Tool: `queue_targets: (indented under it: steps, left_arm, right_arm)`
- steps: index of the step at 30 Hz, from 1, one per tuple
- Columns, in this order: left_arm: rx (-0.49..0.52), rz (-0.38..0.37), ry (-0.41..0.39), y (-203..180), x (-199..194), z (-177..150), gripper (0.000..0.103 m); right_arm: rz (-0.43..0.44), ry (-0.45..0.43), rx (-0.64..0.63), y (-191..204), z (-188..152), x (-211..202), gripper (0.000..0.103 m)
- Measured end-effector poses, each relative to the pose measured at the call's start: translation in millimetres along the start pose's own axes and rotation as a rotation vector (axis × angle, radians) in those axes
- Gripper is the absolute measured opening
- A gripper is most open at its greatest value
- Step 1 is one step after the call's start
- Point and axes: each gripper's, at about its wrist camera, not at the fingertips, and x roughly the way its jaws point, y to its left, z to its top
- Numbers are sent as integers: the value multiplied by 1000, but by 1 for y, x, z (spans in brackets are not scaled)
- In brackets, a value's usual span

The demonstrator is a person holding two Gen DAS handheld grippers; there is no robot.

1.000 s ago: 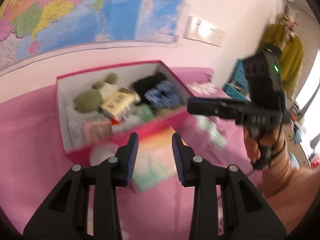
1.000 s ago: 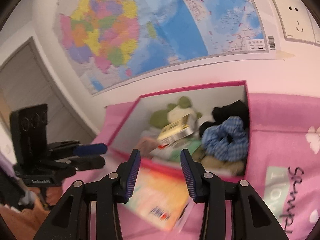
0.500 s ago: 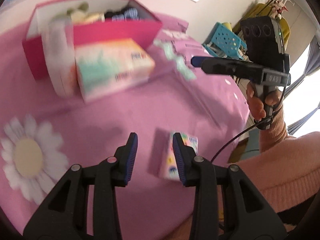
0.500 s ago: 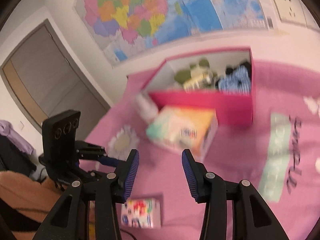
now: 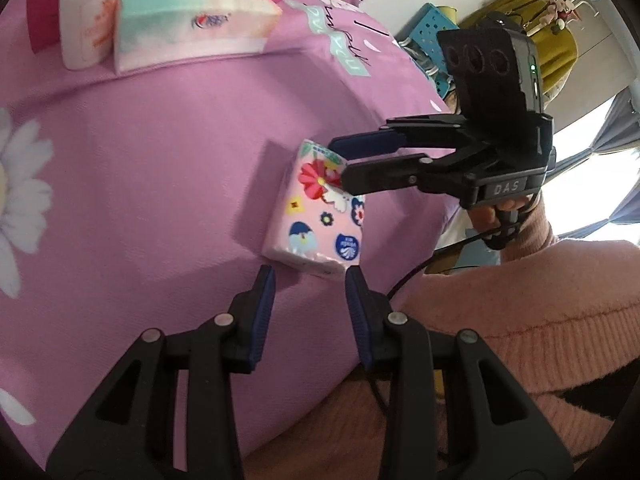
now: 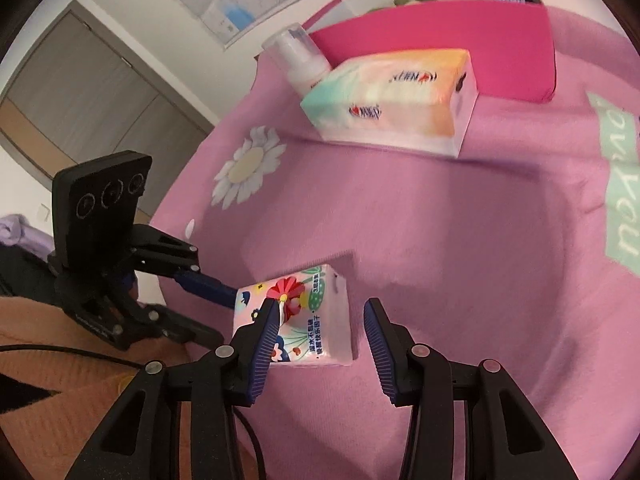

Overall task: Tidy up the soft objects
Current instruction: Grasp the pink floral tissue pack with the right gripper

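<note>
A small tissue pack (image 5: 316,216) with a flower print lies on the pink bed cover (image 5: 160,184) near its front edge. My left gripper (image 5: 309,280) is open, its tips just short of the pack's near end and nothing between them. In the left wrist view my right gripper (image 5: 340,160) reaches in from the right over the pack's far end, jaws apart. In the right wrist view the pack (image 6: 316,320) lies between the tips of my right gripper (image 6: 322,306), close to the left finger and clear of the right one. My left gripper (image 6: 218,312) points at the pack from the left.
Further back lie a large tissue box (image 6: 392,100) and a white pump bottle (image 6: 298,60), in front of a pink storage box (image 6: 440,36) holding soft things. A person's pink sleeve (image 5: 540,320) and a cable are at the bed's near edge. A blue basket (image 5: 432,28) stands beyond.
Both grippers have come down and tilted from the pink storage box toward the small tissue pack near the bed's edge. Their jaw widths look the same.
</note>
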Motion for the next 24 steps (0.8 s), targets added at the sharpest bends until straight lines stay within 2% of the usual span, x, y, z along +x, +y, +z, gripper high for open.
queue_targets:
  steps: [6,18,21,24]
  left_arm:
    - [-10,-9,-21,-5,5,13,38]
    - [-80,113,-166,27,-13,53,37]
    - [-92,146,-163,35,-10,61,37]
    - [-89,148,-163,36,-10,62,37]
  right_arm:
    - [8,-11,18,0,1,5,32]
    - [-35,-161,106,-18,29,5,32]
    - [-62,-180,111,-22,37,4,33]
    - [-61,-180,106,-25,39,0,34]
